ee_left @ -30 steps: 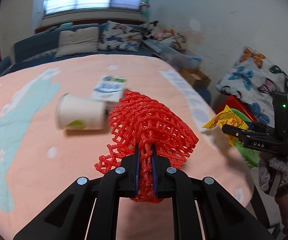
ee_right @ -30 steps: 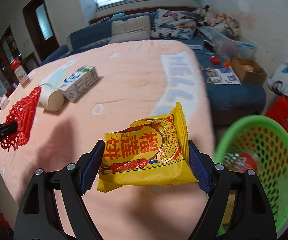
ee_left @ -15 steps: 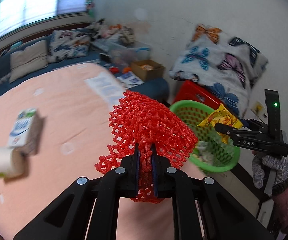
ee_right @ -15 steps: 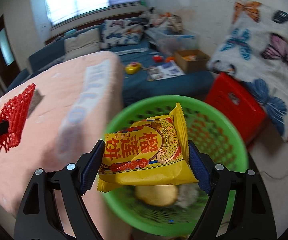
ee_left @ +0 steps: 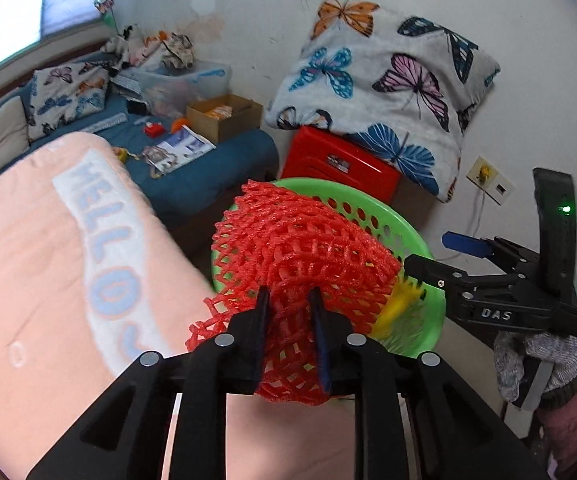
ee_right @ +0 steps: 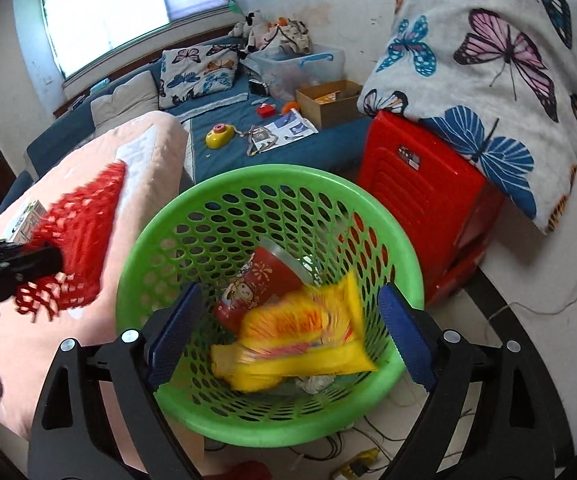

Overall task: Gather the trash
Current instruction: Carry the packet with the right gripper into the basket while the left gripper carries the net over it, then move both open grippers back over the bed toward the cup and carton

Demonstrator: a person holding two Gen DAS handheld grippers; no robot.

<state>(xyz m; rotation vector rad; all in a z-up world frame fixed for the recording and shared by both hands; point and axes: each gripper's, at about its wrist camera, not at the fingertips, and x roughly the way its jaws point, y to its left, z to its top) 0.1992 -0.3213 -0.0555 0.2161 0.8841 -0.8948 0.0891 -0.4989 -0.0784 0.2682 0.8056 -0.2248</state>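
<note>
Beside the peach quilted bed [ee_left: 40,280] stood a round, perforated green plastic basket [ee_right: 216,220]. Over it the right claw [ee_right: 288,320] was opening wide, the glossy yellow snack packet [ee_right: 300,336] blurred inside the basket. The left claw [ee_left: 288,316] was opening, red foam netting [ee_left: 296,248] between its pads.

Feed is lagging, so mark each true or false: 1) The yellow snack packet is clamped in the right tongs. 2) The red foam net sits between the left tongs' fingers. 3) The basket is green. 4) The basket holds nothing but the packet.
1) False: the yellow snack packet is blurred, down inside the basket, clear of the right tongs, whose jaws are opening.
2) True: the red foam net is between the left tongs, whose jaws are opening.
3) True: the basket is green.
4) False: a red cup lies there too.
</note>
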